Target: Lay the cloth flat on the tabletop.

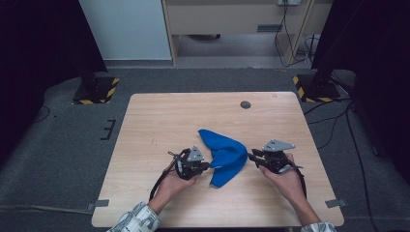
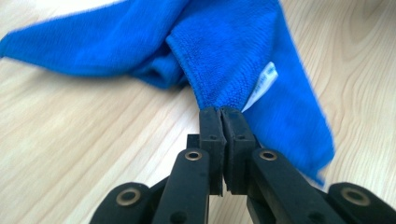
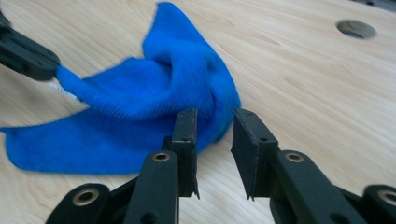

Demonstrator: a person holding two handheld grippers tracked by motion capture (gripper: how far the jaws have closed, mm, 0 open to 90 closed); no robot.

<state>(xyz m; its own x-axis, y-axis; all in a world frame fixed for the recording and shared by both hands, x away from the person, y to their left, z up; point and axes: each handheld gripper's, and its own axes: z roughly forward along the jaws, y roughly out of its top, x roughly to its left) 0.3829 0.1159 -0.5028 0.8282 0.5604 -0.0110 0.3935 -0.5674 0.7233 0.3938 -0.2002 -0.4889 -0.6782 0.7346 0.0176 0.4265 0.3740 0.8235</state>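
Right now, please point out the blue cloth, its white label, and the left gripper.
blue cloth (image 1: 227,155), high view, middle of the fabric.
white label (image 2: 262,85), left gripper view, label's middle.
left gripper (image 2: 221,116), left gripper view, between its fingertips.

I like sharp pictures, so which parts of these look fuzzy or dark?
High view: dark at both upper corners, table evenly lit. Left gripper view: blue cloth smeared at its edges, white label blurred. Right gripper view: cloth fuzzy, jaws sharper, table hole soft.

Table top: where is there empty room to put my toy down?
Bare wood lies between the blue cloth and the table's far edge, beside the round hole, and at the left side. It is crowded mid-front: both claws meet the cloth there.
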